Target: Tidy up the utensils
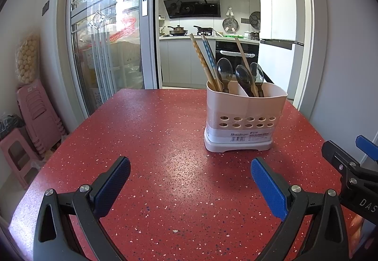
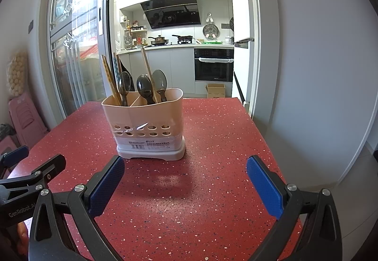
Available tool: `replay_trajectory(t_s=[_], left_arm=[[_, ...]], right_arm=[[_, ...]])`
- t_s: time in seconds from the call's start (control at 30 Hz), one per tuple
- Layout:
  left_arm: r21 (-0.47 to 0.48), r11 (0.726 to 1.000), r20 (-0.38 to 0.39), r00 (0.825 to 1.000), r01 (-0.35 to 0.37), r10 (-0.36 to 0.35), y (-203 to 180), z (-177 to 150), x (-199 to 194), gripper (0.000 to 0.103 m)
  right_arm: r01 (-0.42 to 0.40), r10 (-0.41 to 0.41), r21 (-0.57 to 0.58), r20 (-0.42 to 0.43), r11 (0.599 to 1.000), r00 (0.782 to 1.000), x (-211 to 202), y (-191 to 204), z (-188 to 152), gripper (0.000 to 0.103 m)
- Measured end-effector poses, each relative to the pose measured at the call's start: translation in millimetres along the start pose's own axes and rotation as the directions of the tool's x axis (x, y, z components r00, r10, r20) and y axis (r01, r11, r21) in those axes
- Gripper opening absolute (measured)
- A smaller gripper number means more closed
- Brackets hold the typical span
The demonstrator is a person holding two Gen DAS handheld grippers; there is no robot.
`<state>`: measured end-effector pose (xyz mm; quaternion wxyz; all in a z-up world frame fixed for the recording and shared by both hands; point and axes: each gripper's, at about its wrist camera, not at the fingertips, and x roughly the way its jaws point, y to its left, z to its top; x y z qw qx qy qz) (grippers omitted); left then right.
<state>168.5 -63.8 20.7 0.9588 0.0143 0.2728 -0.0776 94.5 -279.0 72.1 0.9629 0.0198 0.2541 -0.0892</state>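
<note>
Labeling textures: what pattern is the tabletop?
Red with fine pale and dark speckles, terrazzo-like; the table shows it best in the left wrist view.

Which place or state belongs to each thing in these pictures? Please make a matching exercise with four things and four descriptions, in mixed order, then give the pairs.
Things:
1. dark plastic spoons
2. beige perforated utensil holder
3. left gripper with blue pads
4. stacked pink plastic stools

Descriptions:
A. on the floor beside the table
B. open and empty above the table
C. standing on the red speckled table
D. bowls up, handles down in compartments

Pairs: 1-D, 2-C, 3-B, 4-A
</note>
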Motion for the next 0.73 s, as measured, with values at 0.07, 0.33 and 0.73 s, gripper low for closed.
replay_trajectory(t_s=[0.07, 0.33, 0.73], left_arm=[[0.0, 1.0, -0.001, 1.0, -0.001, 0.001, 0.3, -0.3, -0.6, 0.103], [-0.011, 1.0, -0.016, 1.0, 0.008, -0.008, 3.3, -1.0, 0.3, 0.103], [-0.004, 1.0, -0.016, 1.0, 0.013, -0.013, 4.3, -1.8, -0.5, 0.103]], right_arm=[[-0.001, 0.001, 0.0, 0.0, 1.0, 1.0, -0.2, 0.5, 0.1, 0.103], [-0.007, 0.007, -0.004, 0.003, 1.0, 1.0, -1.3, -0.1, 0.0, 0.103], [-0.006, 0.006, -0.004, 0.002, 1.0, 1.0, -0.5, -0.4, -0.8, 0.103]])
